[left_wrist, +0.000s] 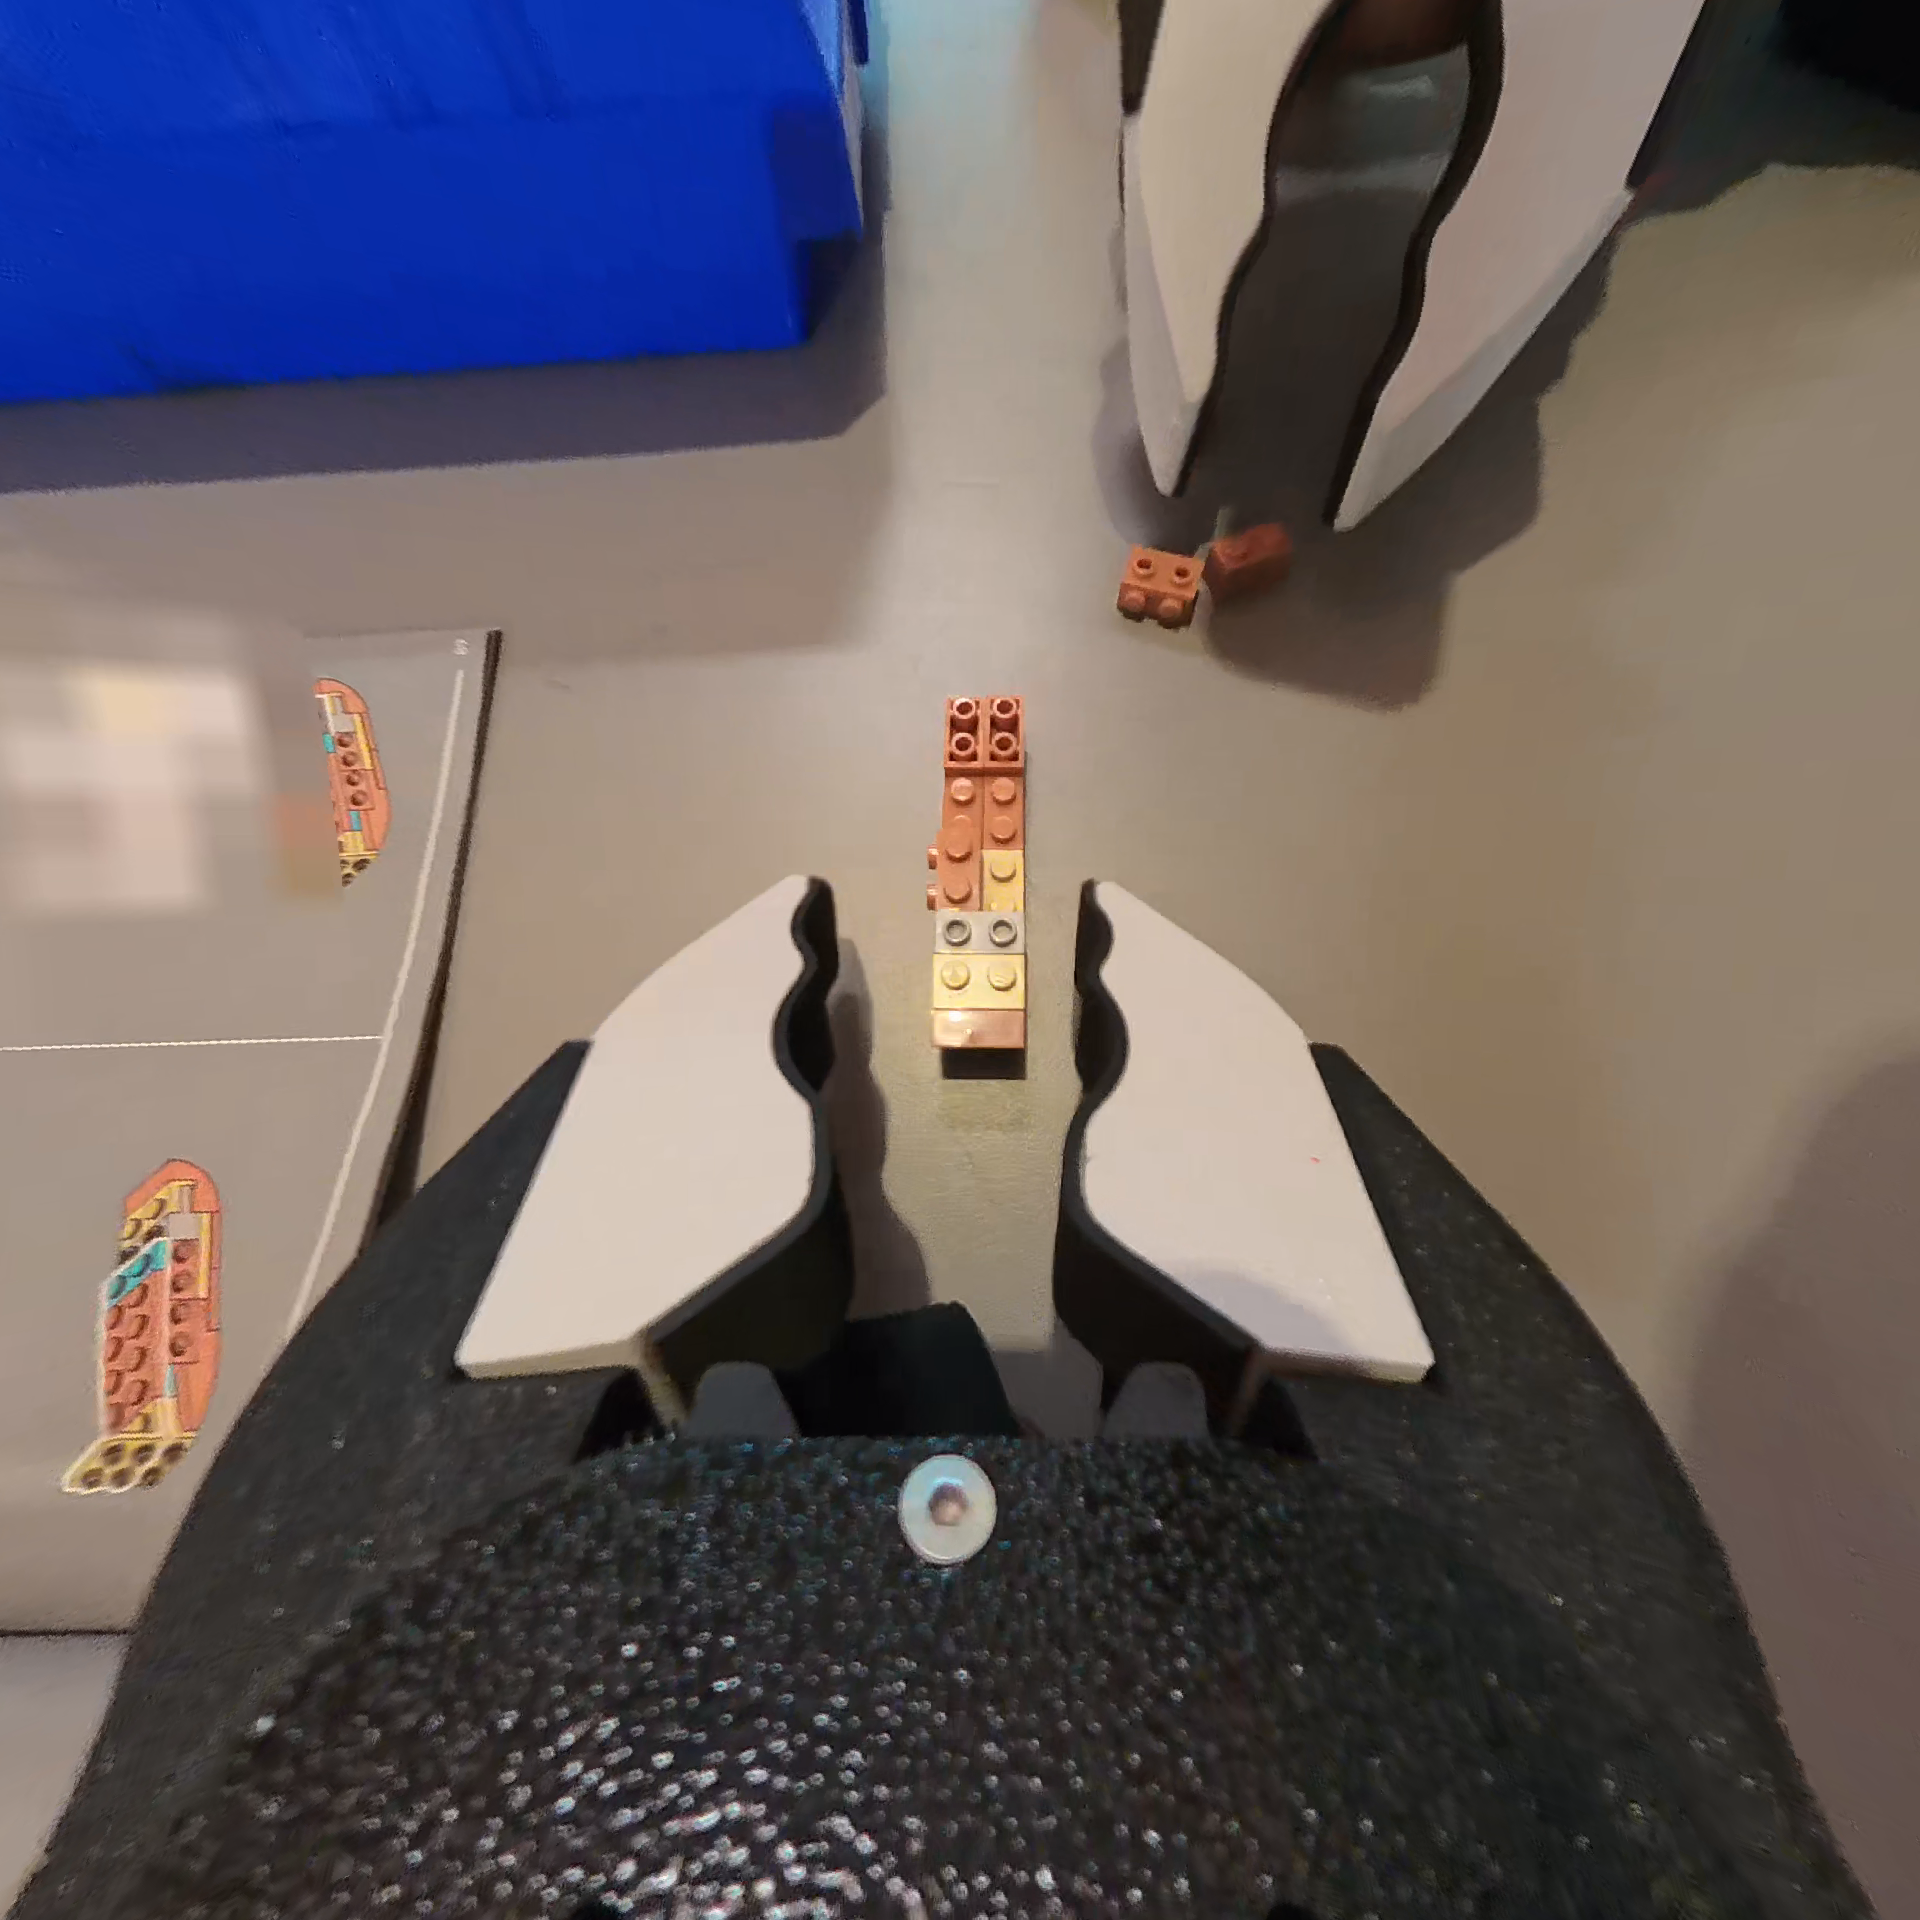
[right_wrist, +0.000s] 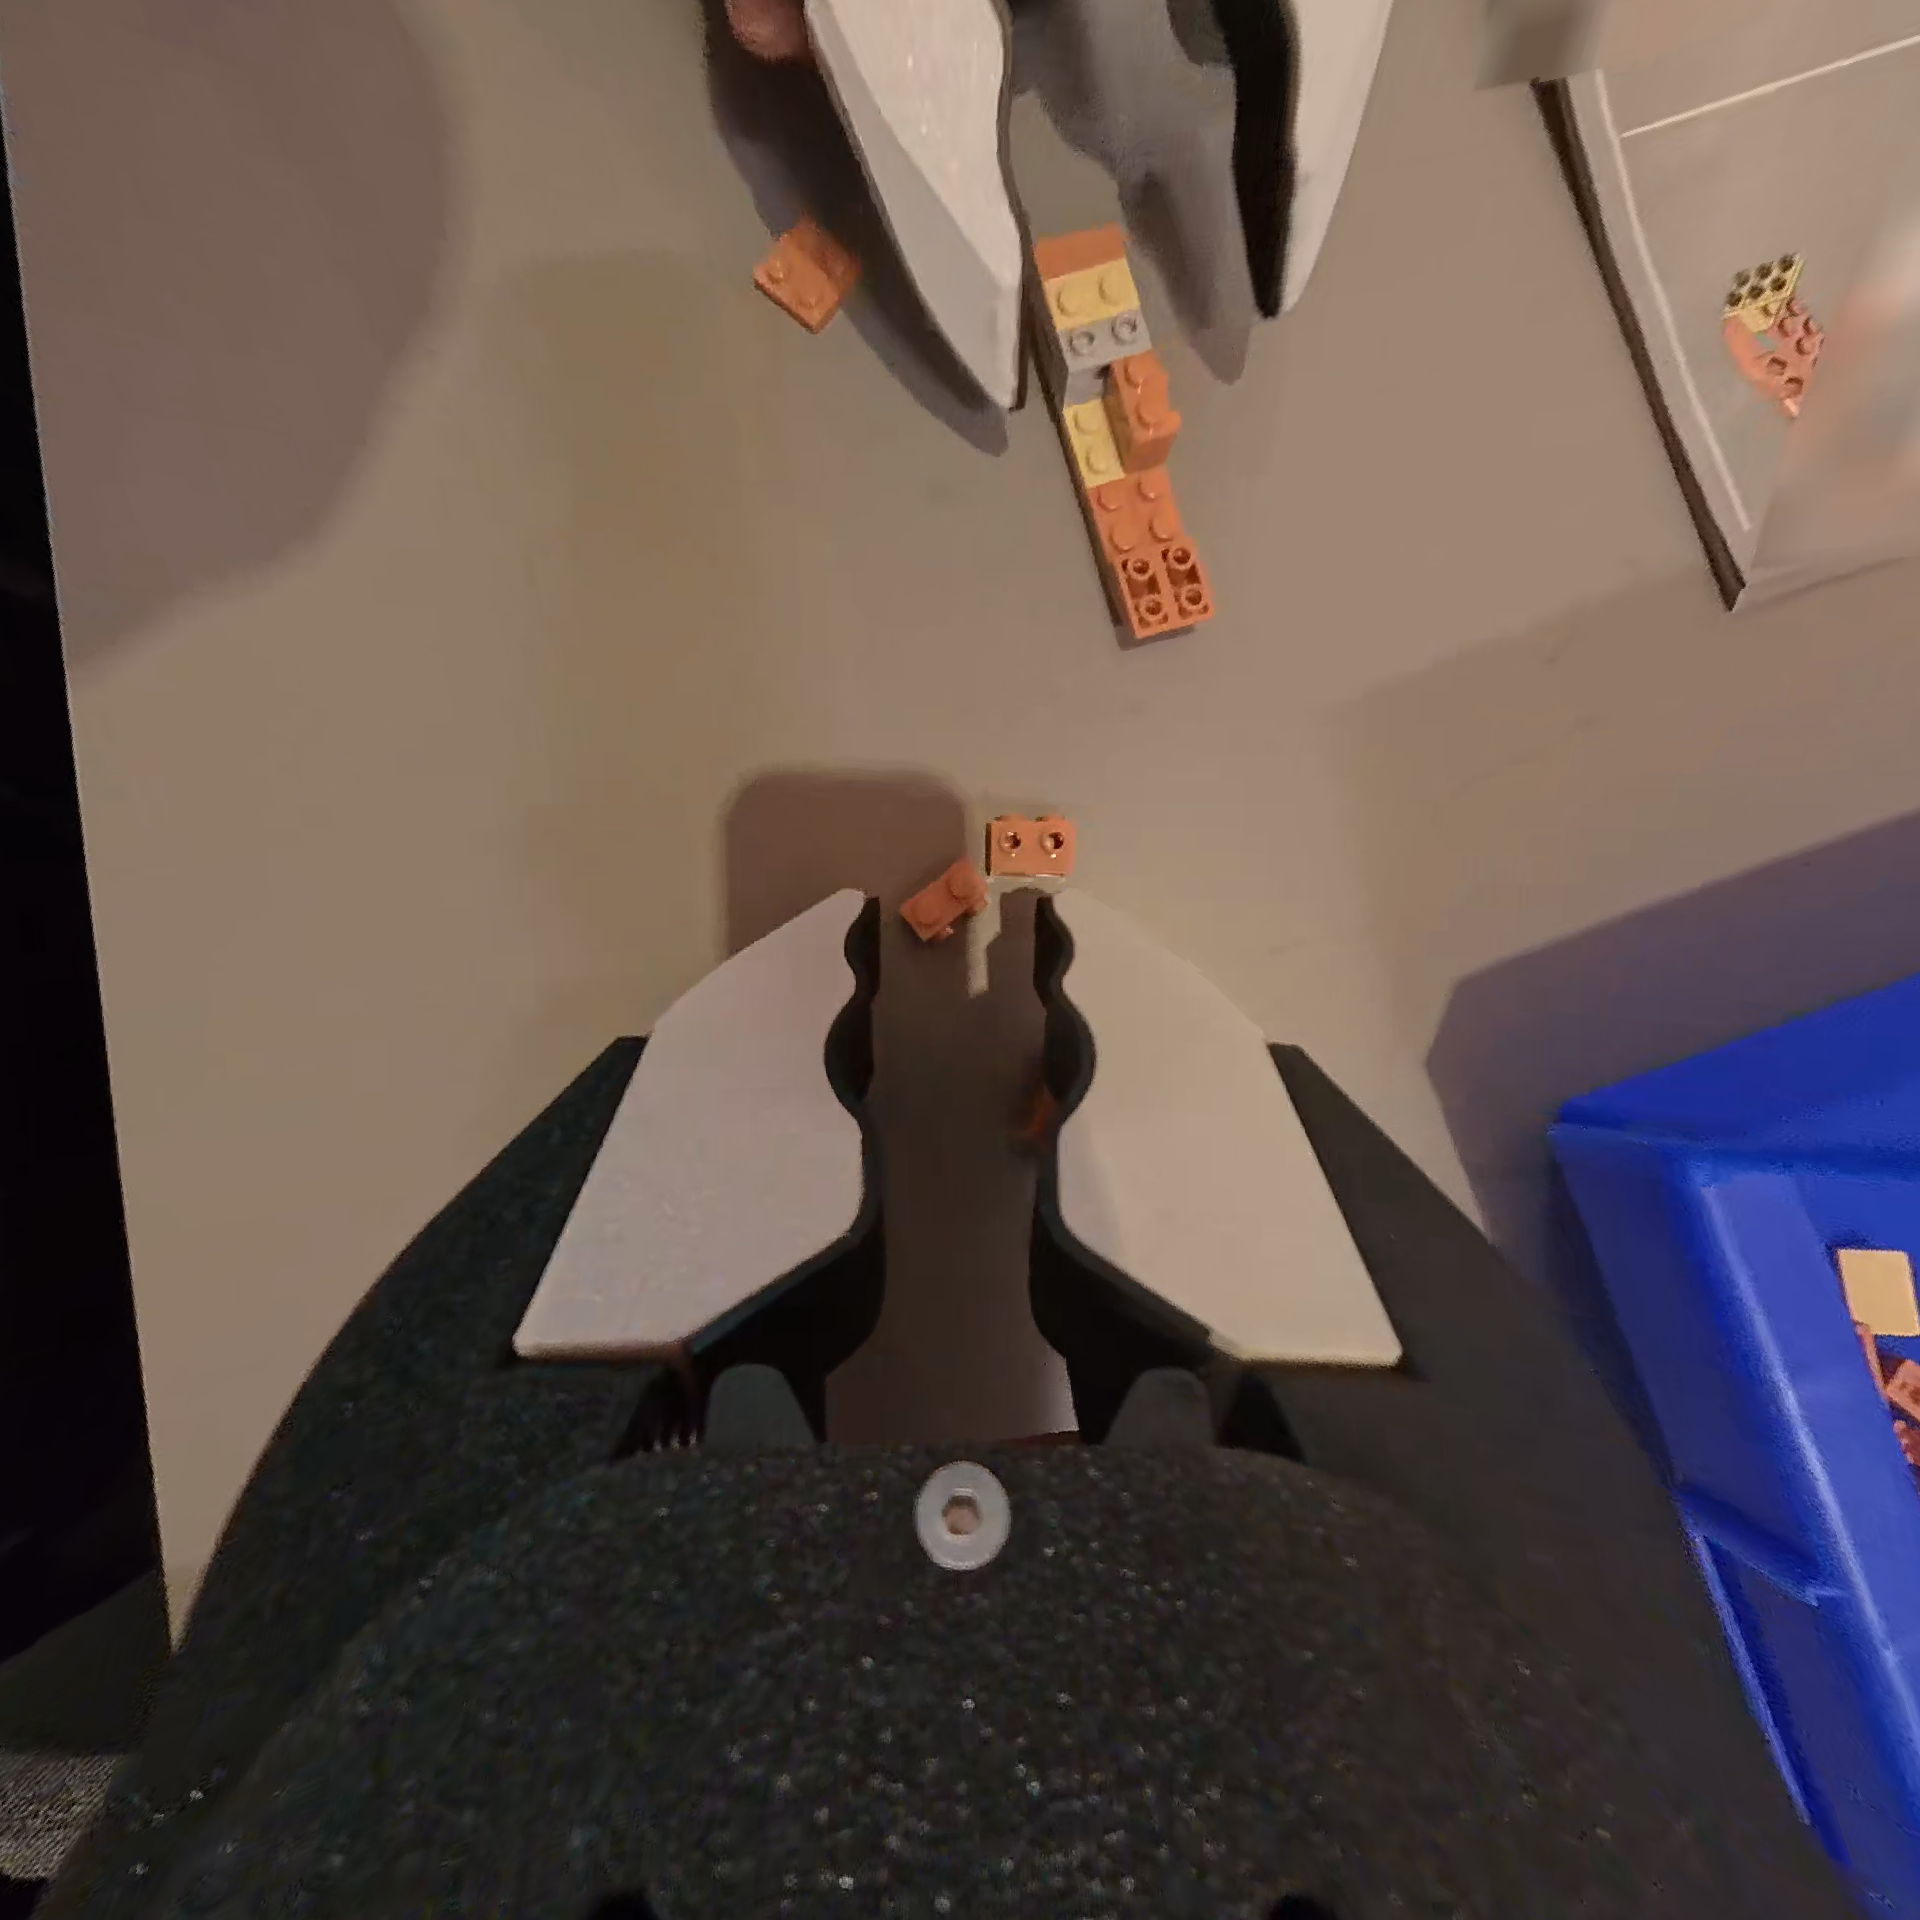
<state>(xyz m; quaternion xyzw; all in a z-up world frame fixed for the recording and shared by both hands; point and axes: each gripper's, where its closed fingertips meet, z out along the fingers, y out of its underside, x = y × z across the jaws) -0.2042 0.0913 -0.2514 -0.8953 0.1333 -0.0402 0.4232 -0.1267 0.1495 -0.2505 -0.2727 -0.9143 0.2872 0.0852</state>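
Brick strip (left_wrist: 981, 883): a long, narrow assembly of small studded plastic bricks in brown, tan and grey, lying flat on the counter (left_wrist: 1455, 935). Its near end sits between the left gripper's (left_wrist: 956, 914) jaws, which stand apart with a clear gap on each side; nothing is held. Judged light, rigid and smooth-sided; the stud joints would likely part under bending, so the long flat sides near the middle look the safest hold.

Two loose brown bricks (right_wrist: 1029, 847) and (right_wrist: 940, 902): on the counter just past the right gripper's (right_wrist: 956, 914) tips. Its jaws are apart and hold nothing. Tiny, light, likely to skid or tip if nudged.

Third loose brown plate (right_wrist: 805, 275): beside the left gripper.

Instruction booklet (left_wrist: 208, 1143): open, left of the strip.

Blue bin (left_wrist: 416, 187): beyond the booklet, bricks inside.
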